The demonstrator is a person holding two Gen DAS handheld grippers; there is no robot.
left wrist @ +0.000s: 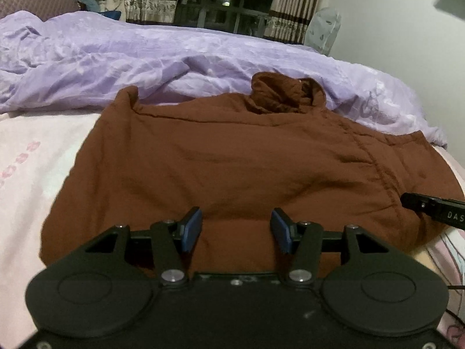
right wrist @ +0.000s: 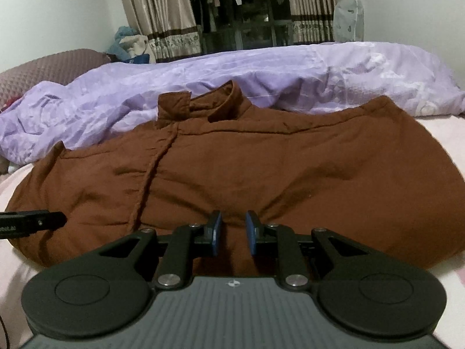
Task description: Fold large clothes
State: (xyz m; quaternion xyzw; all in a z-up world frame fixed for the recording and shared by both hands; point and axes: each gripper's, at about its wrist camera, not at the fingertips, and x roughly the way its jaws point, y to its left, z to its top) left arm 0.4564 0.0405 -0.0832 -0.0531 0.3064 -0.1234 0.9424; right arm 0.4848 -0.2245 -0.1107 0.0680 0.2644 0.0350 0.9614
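Shirt (left wrist: pixel 232 157), brown, spread flat on bed (left wrist: pixel 26 174), collar at far side by purple quilt (left wrist: pixel 116 58); laid out for folding. Left claw (left wrist: pixel 236 232) released, over near hem. Right claw (right wrist: pixel 234 231) narrowly parted, nothing visibly gripped, over near hem.

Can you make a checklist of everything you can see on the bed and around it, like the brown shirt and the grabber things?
Surface: bed with pale pink sheet.
Job's things: brown shirt spread flat, collar on the far side.
Clutter: purple duvet bunched behind the shirt; pillow; stuffed toys.
Grippers: left gripper jaws apart over the near hem, nothing gripped; right gripper jaws narrowly apart, nothing between them.
Cables: thin dark cable at the edge.
Surroundings: curtains, dark window, covered fan, white walls.
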